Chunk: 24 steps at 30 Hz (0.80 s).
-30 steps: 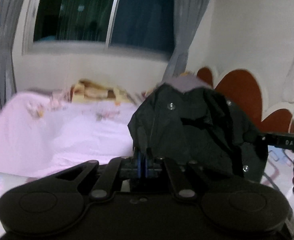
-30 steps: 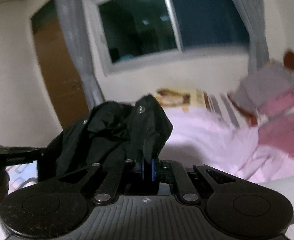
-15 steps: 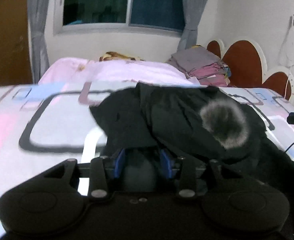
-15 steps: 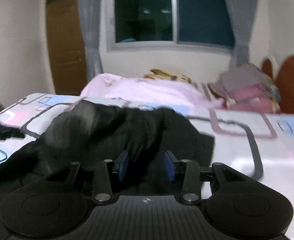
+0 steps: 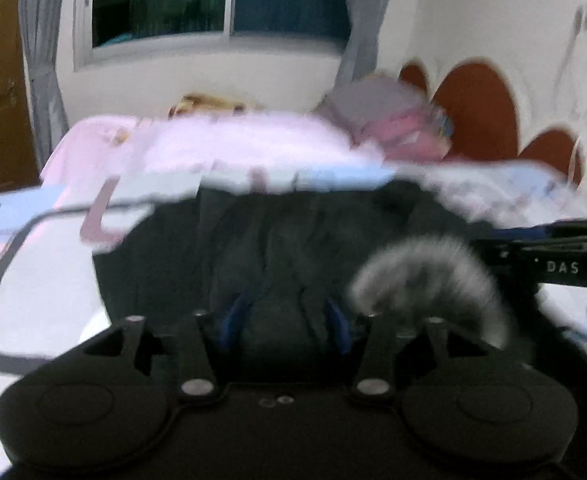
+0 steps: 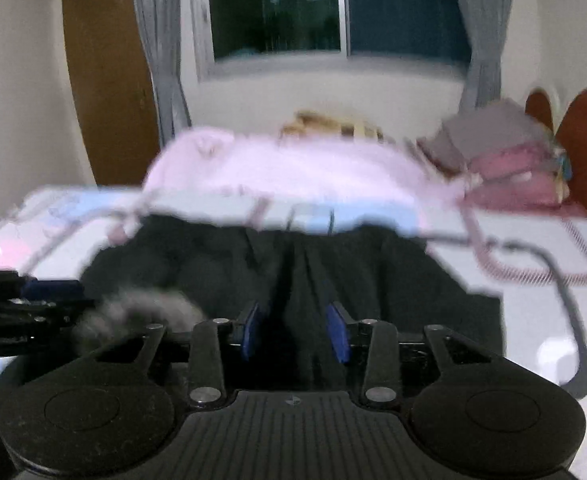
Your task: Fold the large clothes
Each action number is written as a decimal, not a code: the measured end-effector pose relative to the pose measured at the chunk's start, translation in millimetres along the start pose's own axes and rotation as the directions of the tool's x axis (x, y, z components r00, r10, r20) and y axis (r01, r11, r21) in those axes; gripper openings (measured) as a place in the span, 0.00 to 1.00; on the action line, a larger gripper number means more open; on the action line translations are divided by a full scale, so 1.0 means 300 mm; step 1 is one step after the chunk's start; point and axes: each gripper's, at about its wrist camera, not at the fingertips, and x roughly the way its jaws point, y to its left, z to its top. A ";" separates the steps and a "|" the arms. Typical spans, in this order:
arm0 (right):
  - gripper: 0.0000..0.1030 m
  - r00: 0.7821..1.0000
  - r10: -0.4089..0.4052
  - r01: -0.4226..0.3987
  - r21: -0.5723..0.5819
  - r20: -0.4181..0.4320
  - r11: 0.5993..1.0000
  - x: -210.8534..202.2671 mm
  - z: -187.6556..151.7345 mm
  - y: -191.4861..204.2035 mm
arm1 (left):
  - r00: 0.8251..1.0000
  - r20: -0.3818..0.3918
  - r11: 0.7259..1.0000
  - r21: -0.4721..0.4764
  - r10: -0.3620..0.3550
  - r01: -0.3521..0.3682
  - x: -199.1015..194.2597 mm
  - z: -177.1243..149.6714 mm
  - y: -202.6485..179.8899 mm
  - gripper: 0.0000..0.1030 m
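Observation:
A black jacket (image 5: 301, 240) with a grey fur trim (image 5: 433, 272) lies spread on the patterned bed sheet (image 5: 45, 288). My left gripper (image 5: 287, 320) is open, its blue pads apart over the near edge of the jacket. In the right wrist view the same jacket (image 6: 333, 264) lies in front of my right gripper (image 6: 295, 330), which is open with its pads apart over dark cloth. The fur trim (image 6: 141, 308) is at the left there. Both views are blurred.
A pink blanket (image 5: 213, 144) lies across the far bed. A stack of folded grey and pink clothes (image 5: 397, 120) sits by the red headboard (image 5: 477, 112). The other gripper (image 5: 553, 256) shows at the right of the left view. A wooden door (image 6: 105, 80) stands at the left.
Both grippers held the jacket up in the air while shut; they then lowered it onto the bed and opened. The jacket now lies spread on the sheet.

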 end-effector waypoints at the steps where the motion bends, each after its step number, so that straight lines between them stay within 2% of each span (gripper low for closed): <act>1: 0.33 0.999 -0.008 0.007 -0.013 -0.040 1.000 0.038 -0.053 -0.008 | 1.000 -0.018 1.000 0.001 -0.005 0.005 0.017 -0.039 0.010 0.45; 4: 0.33 1.000 -0.020 0.020 -0.047 -0.014 0.999 0.062 -0.153 -0.007 | 0.999 -0.028 0.998 -0.055 -0.022 0.021 0.021 -0.118 0.051 0.44; 7: 0.33 1.000 -0.017 0.016 -0.055 -0.026 0.998 0.065 -0.138 -0.008 | 0.999 -0.041 0.999 -0.039 -0.013 0.011 0.024 -0.113 0.051 0.44; 9: 0.33 0.999 0.003 -0.005 -0.054 -0.038 0.999 0.055 -0.081 -0.025 | 0.998 -0.066 0.999 -0.031 -0.017 0.015 0.007 -0.078 0.060 0.46; 10: 0.33 1.000 0.002 -0.002 -0.039 0.010 0.999 0.021 -0.047 -0.043 | 0.999 -0.049 0.999 -0.034 -0.011 0.009 -0.026 -0.055 0.069 0.47; 11: 0.33 0.998 -0.005 0.006 -0.018 0.058 1.000 -0.009 -0.014 -0.075 | 1.000 0.000 0.999 -0.033 -0.002 0.002 -0.060 -0.022 0.078 0.51; 12: 0.33 0.997 -0.010 0.009 0.012 0.081 1.000 -0.015 0.026 -0.095 | 0.998 0.055 0.999 -0.038 0.020 -0.018 -0.083 0.017 0.088 0.58; 13: 0.33 0.995 -0.018 0.013 0.051 0.095 0.999 -0.002 0.077 -0.109 | 0.996 0.085 0.998 -0.054 0.027 -0.022 -0.086 0.057 0.098 0.57; 15: 0.33 0.995 -0.055 0.040 0.153 0.089 0.987 0.066 0.191 -0.124 | 0.995 0.101 0.995 -0.100 0.014 -0.004 -0.044 0.158 0.110 0.55; 17: 0.33 0.995 -0.060 0.042 0.218 0.075 0.975 0.146 0.280 -0.112 | 0.996 0.079 0.993 -0.114 0.049 -0.040 0.028 0.250 0.090 0.52; 19: 0.33 0.996 -0.055 0.036 0.234 0.075 0.972 0.222 0.334 -0.084 | 0.995 0.050 0.988 -0.135 0.083 -0.075 0.111 0.312 0.066 0.51; 21: 0.33 0.999 -0.016 0.006 0.237 0.043 0.971 0.304 0.348 -0.058 | 0.995 -0.002 0.987 -0.127 0.101 -0.101 0.197 0.321 0.046 0.51; 24: 0.33 0.999 -0.049 0.050 0.169 -0.009 0.984 0.384 0.295 -0.037 | 0.992 -0.049 0.987 -0.102 0.120 -0.125 0.311 0.257 0.059 0.51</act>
